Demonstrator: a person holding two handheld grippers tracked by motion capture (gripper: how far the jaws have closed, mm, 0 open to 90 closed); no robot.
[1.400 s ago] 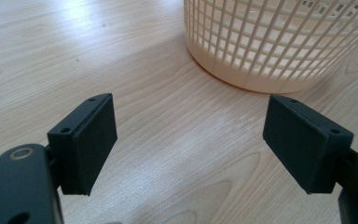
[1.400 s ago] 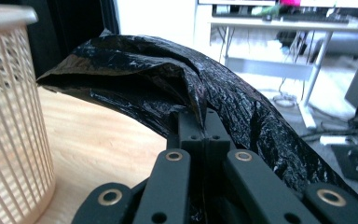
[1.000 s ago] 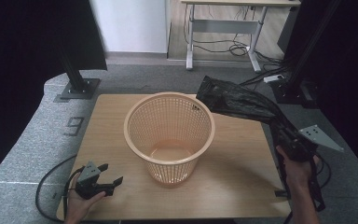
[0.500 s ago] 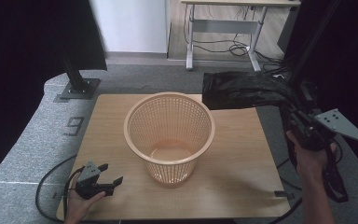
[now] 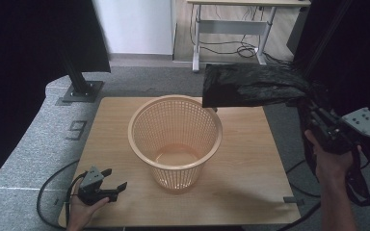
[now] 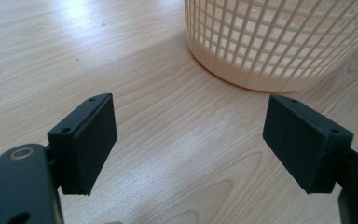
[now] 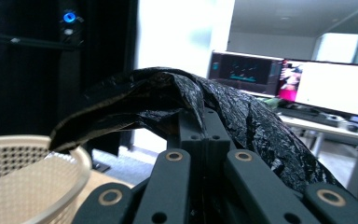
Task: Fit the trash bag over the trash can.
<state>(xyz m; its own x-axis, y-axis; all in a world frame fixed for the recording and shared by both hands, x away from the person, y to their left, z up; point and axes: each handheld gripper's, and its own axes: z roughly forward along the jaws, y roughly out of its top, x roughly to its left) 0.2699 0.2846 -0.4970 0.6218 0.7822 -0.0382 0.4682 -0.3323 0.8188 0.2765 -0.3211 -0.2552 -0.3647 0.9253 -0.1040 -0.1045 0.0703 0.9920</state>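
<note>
Here a black bag (image 5: 250,86) hangs in the air above the far right part of the bench (image 5: 250,159), stretched out roughly level, its free end reaching over the far rim of the basket (image 5: 173,139). The bag's other end is bunched up and pinched in the right hand-held gripper (image 5: 310,108), whose jaws are clenched on the plastic; in the right gripper view the crumpled bag (image 7: 205,107) drapes over the closed jaws, with the basket (image 7: 28,177) low at the left. The right hand (image 5: 330,161) holds that gripper up beyond the bench's right edge, its grey plate pointing to the right.

The basket, a peach-coloured lattice bin, stands upright near the middle of the bench, open end up, with nothing visible inside.

The left hand-held gripper (image 5: 111,185) rests at the near left corner of the bench, held by the left hand (image 5: 84,211), well apart from the bag. Its jaws stand wide and released, with only bare wood between them, and the basket's base (image 6: 270,46) lies just ahead of them.

A cable trails off the left edge onto the grey floor.
</note>
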